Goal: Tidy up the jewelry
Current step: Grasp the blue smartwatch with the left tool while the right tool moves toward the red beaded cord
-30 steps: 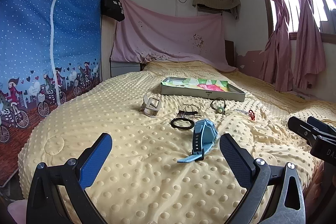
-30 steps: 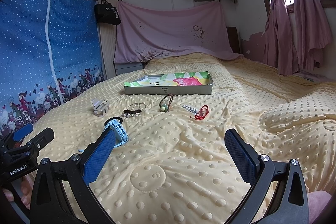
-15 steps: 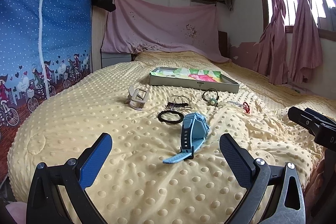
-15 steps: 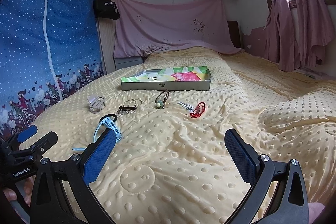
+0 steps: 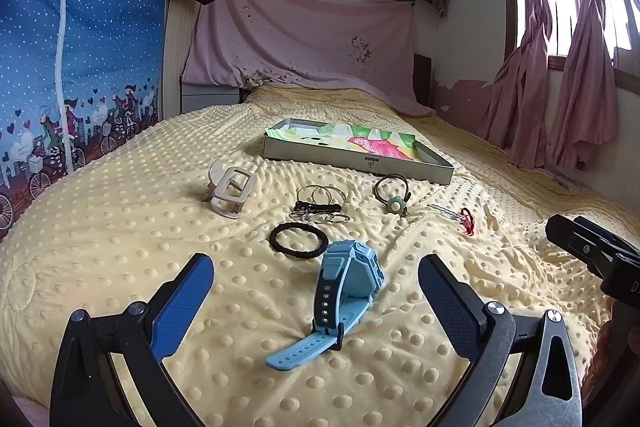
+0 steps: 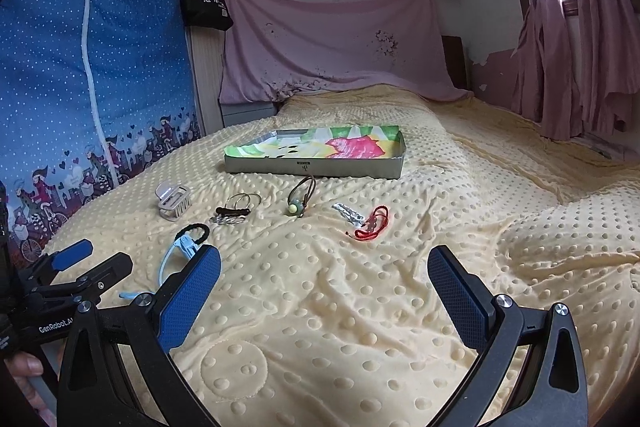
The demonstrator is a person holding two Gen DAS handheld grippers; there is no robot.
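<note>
A light blue watch (image 5: 340, 291) lies on the yellow bedspread between the fingers of my open left gripper (image 5: 316, 291). Beyond it lie a black hair tie (image 5: 298, 241), a bunch of metal rings (image 5: 320, 205), a white hair claw (image 5: 230, 189), a brown cord with a green bead (image 5: 394, 195) and a red cord with a silver clip (image 5: 464, 219). A shallow grey box (image 5: 356, 151) with a colourful lining stands behind them. My right gripper (image 6: 324, 291) is open and empty over bare bedspread, with the red cord (image 6: 372, 225) ahead of it.
The bed (image 6: 400, 307) has a dotted yellow cover with folds at the right. A blue patterned wardrobe (image 5: 72, 67) stands along the left side. Pink curtains (image 5: 560, 87) hang at the right, and a pink cloth (image 6: 332, 47) covers the headboard.
My left gripper has moved forward and down, so the blue watch now sits between its fingers. My right gripper has edged forward a little. Both stay open.
</note>
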